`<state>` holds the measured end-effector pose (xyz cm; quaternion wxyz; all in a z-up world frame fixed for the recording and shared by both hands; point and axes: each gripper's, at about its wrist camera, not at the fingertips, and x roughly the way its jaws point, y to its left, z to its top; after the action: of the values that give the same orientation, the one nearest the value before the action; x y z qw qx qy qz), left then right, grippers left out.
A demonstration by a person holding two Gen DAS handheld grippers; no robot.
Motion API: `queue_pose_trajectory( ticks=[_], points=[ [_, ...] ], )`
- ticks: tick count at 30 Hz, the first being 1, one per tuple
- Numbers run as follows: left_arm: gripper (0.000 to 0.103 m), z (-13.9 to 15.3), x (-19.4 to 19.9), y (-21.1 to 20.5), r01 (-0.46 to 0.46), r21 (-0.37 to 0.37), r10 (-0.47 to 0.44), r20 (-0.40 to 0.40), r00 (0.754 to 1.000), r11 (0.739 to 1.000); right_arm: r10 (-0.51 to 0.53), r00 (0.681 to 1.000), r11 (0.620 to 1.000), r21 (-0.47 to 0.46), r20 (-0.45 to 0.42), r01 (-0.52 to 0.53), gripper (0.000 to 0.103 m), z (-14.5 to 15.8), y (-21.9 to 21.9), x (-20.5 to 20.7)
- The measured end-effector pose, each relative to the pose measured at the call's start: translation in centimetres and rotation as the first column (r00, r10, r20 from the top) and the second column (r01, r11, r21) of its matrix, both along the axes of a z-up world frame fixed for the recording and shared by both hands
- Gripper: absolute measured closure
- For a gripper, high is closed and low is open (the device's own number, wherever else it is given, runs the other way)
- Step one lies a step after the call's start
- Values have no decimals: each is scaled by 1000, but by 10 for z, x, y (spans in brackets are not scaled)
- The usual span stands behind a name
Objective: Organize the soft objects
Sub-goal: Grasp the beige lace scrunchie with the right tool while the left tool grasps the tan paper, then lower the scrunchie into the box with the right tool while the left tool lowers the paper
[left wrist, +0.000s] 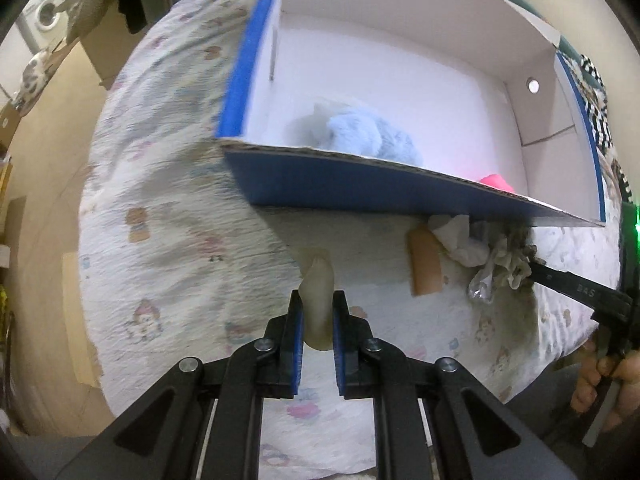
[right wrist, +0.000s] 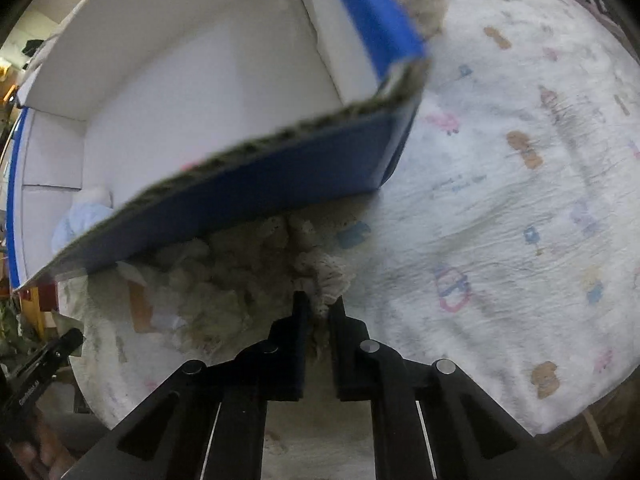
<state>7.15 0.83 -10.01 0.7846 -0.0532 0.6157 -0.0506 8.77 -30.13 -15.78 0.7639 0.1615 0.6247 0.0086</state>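
In the left wrist view my left gripper [left wrist: 318, 296] is shut on a cream, oblong soft piece [left wrist: 319, 276] held just above the patterned sheet. A blue box with a white inside [left wrist: 360, 184] stands behind it, holding a light blue fluffy item [left wrist: 368, 136] and a pink thing [left wrist: 496, 182]. In the right wrist view my right gripper [right wrist: 319, 300] is shut on a beige speckled fluffy cloth [right wrist: 330, 276] lying against the box's front wall [right wrist: 280, 184]. From the left wrist view, that gripper [left wrist: 534, 266] reaches into the same cloth [left wrist: 510, 264].
A tan oblong piece [left wrist: 426, 264], a crumpled white cloth [left wrist: 460, 240] and a clear wrapper [left wrist: 482, 290] lie by the box's front wall. The cartoon-print sheet [right wrist: 500, 200] spreads out to the right. A hand [left wrist: 600, 384] holds the right gripper's handle.
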Motion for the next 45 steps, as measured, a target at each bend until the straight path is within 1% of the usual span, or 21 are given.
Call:
queue_pose_trajectory(
  ticks=[2,5,8,10,14,17,18,19,22,25,28,31,34,37,41,45],
  points=[
    [92,2,-5,4,-11,1,11,11,1000,1000,0,1000,1000,3,26,0,92,9,-1,-6],
    [91,12,-9,10,-55,27,54,49,997,998,5,998,1000,6,69,-5,92,27,2,-19],
    [91,28,-22,14,-102,-2,102,95,990,995,16,994,999,43,105,-21,92,43,6,-39],
    [91,42,-29,19,-117,-3,116,128,985,993,29,991,998,57,131,-37,92,55,7,-47],
    [92,69,-47,25,-122,-14,122,222,967,992,61,978,994,81,200,-79,92,79,11,-68],
    [91,87,-55,29,-112,-48,121,280,952,993,82,959,989,99,270,-112,92,100,16,-78],
    [91,92,-53,29,-104,-47,113,299,948,994,85,952,987,106,295,-121,92,106,17,-81],
    [91,97,-53,27,-97,-34,103,313,944,995,84,945,985,115,315,-126,92,113,12,-85],
    [91,108,-53,25,-82,-39,90,336,938,996,81,925,983,126,371,-137,92,129,11,-87],
    [92,119,-51,23,-65,-48,78,368,927,997,82,901,982,118,426,-145,92,143,16,-83],
    [91,129,-43,18,-47,-60,66,386,920,997,84,883,980,120,463,-156,92,148,21,-73],
    [91,136,-30,11,-34,-42,48,393,918,999,98,862,981,100,496,-169,92,153,29,-59],
    [91,141,-15,3,-18,-15,22,398,917,1000,124,842,981,60,525,-182,92,156,36,-47],
    [91,140,-4,-4,-2,15,-5,404,915,1000,142,838,982,33,527,-187,92,154,39,-33],
    [91,132,14,-14,14,44,-30,390,920,999,133,844,982,45,520,-183,92,150,37,-16],
    [91,123,30,-20,18,55,-37,373,927,998,124,850,983,54,512,-176,92,145,37,2]
  ],
)
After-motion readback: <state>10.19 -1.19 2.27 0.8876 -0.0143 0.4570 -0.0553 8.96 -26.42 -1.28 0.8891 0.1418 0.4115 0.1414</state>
